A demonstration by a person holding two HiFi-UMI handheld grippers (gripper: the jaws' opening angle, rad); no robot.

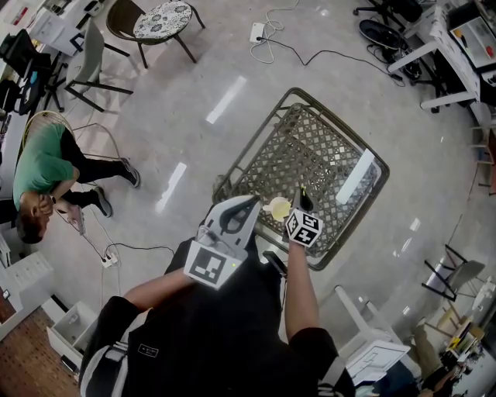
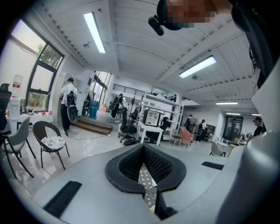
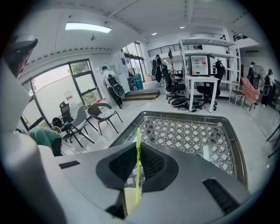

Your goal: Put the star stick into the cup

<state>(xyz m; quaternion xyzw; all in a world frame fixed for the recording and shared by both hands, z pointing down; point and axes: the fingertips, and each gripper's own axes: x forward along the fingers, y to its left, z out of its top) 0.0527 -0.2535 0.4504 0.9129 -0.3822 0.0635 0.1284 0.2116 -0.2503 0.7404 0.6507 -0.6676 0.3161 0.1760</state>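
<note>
Bright ceiling strips point(image 2: 94, 31) glare off the floor point(image 1: 225, 99); fisheye-warped edges.

Below me stands a lattice-topped metal table point(image 1: 322, 147) with a white strip point(image 1: 356, 177) lying on it — off left, a person in green point(image 1: 39, 167) crouches, a cushioned chair point(image 1: 163, 19) beyond.

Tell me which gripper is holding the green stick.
The right gripper: the thin green stick is clamped upright between its jaws. The left gripper is shut on nothing.

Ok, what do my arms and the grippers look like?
The left gripper and right gripper match: pale grey shells, black textured pads, each with a cube of black-and-white square markers. The sleeves are short and black.
</note>
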